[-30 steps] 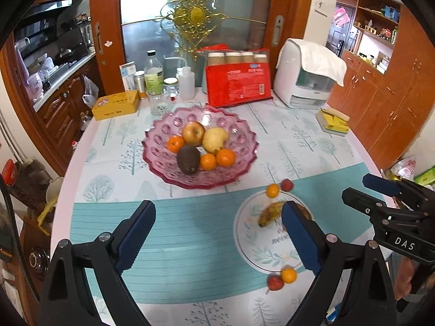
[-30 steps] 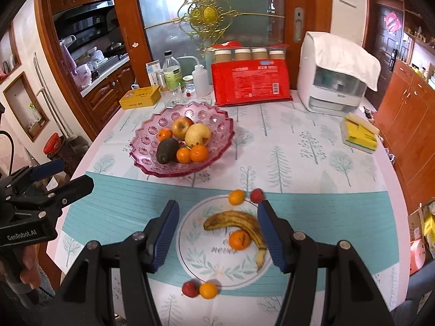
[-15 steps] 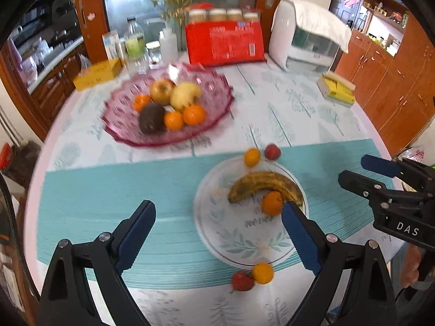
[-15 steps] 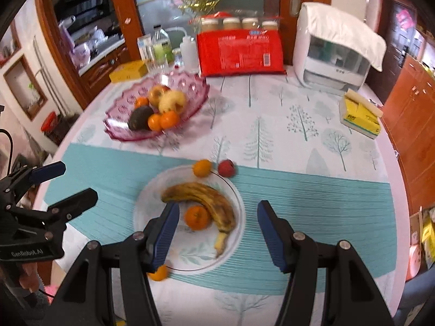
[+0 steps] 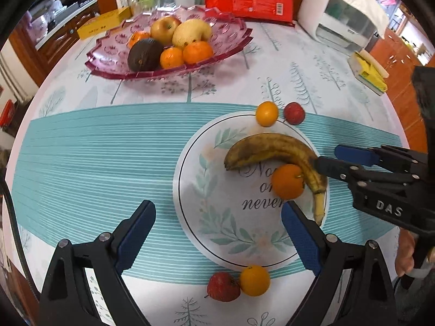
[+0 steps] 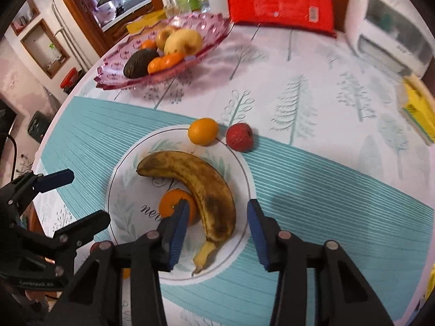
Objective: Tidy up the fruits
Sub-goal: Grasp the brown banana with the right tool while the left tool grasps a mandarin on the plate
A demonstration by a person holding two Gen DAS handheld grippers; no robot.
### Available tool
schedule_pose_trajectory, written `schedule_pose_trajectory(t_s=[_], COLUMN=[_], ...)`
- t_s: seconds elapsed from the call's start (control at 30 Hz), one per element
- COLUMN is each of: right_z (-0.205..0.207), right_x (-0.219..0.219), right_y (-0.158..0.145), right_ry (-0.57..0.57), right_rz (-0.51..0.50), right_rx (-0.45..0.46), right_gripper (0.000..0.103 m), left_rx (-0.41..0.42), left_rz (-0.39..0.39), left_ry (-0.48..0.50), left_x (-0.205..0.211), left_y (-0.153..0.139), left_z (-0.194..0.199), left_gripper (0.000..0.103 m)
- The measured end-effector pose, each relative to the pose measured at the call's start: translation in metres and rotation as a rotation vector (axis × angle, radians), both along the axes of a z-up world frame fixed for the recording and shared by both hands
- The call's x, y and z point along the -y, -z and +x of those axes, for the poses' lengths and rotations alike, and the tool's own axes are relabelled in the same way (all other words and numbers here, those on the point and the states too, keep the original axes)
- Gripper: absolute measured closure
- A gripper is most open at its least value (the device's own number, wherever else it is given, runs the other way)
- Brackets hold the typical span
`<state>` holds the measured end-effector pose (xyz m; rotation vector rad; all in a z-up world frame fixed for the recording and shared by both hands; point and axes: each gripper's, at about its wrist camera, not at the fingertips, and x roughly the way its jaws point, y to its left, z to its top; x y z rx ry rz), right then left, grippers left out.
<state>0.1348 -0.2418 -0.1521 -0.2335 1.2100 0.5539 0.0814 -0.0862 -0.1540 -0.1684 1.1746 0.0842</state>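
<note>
A: Step in hand? Right tool (image 6: 216,218) spread wide, straddling the banana (image 6: 199,187) at the stem end, on the plate (image 6: 130,203), bench centre.

B: Next: closing on it, lifting toward the pink bowl (image 6: 206,31) at 11 o'clock. Left tool (image 5: 217,233) released, holding nothing.

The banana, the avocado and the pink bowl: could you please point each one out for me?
banana (image 6: 195,179), right wrist view, middle of its curved body.
avocado (image 5: 145,54), left wrist view, centre of its dark skin.
pink bowl (image 5: 231,31), left wrist view, bare right-hand rim.
</note>
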Motion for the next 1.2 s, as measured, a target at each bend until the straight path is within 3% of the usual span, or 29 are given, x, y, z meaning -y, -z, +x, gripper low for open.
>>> schedule_pose_trajectory(t_s=[0.4, 0.73, 1.2], right_z=[0.022, 0.042, 0.025], right_x=[-0.014, -0.01, 0.013], right_y=[0.021, 0.029, 0.019], right_ry=[-0.065, -0.074, -0.034], right_rz=[0.008, 0.099, 0.049], right_rx=[-0.054, -0.192, -0.147], right_gripper=[0.06, 0.06, 0.067], left_rx=[-0.02, -0.031, -0.032], left_rz=[-0.001, -0.008, -0.01], left_ry=[-0.007, -0.003, 0.075], left_x=[0.006, 0.01, 0.034], left_y=[0.007, 0.009, 0.018], left_z=[0.004, 0.008, 0.029], left_gripper=[0.01, 0.01, 0.01])
